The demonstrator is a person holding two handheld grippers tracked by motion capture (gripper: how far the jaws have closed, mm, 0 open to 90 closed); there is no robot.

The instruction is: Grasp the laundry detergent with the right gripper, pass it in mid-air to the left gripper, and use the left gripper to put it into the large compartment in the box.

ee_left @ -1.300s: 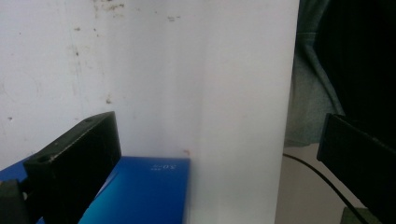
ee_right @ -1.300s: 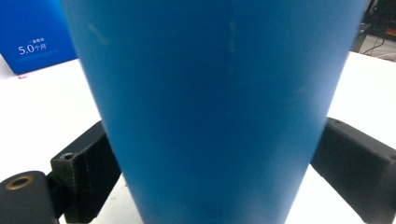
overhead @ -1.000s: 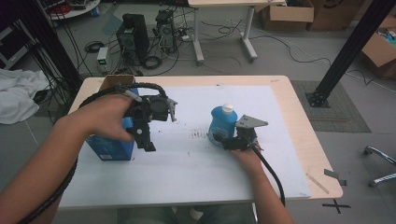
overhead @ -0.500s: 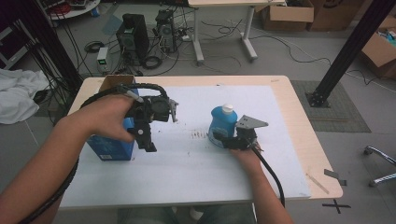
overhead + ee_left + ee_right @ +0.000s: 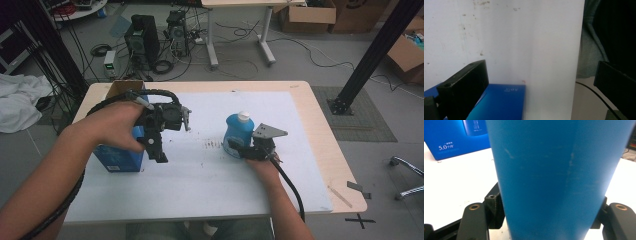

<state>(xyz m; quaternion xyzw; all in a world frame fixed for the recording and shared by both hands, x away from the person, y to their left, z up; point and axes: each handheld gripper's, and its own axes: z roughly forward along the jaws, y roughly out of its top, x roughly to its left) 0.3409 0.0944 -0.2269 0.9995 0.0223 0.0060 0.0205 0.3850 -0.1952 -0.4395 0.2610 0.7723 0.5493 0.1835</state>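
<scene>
Gripping a blue bottle (image 5: 237, 133) with a white cap, the right gripper (image 5: 238, 148) has its jaws against both sides of the bottle's body, having just been closing on it.

Upright near the middle of the white-covered table (image 5: 210, 190), the bottle stands well apart from a blue carton (image 5: 119, 156) at the left; in the right gripper view that carton (image 5: 454, 137) bears white print reading "5.0" followed by characters too small to read. Over the carton's near end hangs the left gripper (image 5: 161, 145), its jaws spread wide with nothing between them, the carton's blue top (image 5: 501, 102) just below.
</scene>
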